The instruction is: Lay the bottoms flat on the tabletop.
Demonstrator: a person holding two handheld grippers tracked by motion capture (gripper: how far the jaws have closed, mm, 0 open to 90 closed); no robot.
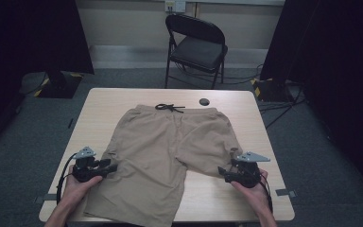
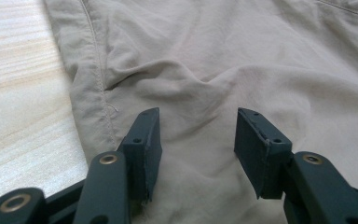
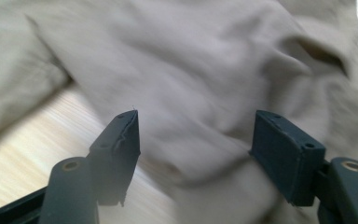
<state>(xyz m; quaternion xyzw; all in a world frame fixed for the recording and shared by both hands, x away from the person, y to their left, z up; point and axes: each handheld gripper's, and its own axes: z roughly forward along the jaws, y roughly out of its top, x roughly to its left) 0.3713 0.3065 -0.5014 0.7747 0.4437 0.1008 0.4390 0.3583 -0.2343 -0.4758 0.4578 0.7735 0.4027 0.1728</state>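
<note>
Khaki shorts (image 1: 165, 146) lie flat on the wooden table (image 1: 99, 109), waistband and black drawstring (image 1: 169, 108) at the far side, legs toward me. My left gripper (image 1: 115, 167) sits at the outer edge of the left leg, jaws open over the fabric (image 2: 200, 88) beside the side seam. My right gripper (image 1: 221, 171) is at the hem of the right leg, jaws open, with the hem fabric (image 3: 205, 93) between and beyond them. Neither holds cloth.
A small dark round disc (image 1: 204, 101) lies near the table's far edge. A black folding chair (image 1: 196, 45) stands beyond the table. Tape marks (image 1: 282, 192) sit near the front corners. Bare tabletop (image 2: 18, 93) lies left of the shorts.
</note>
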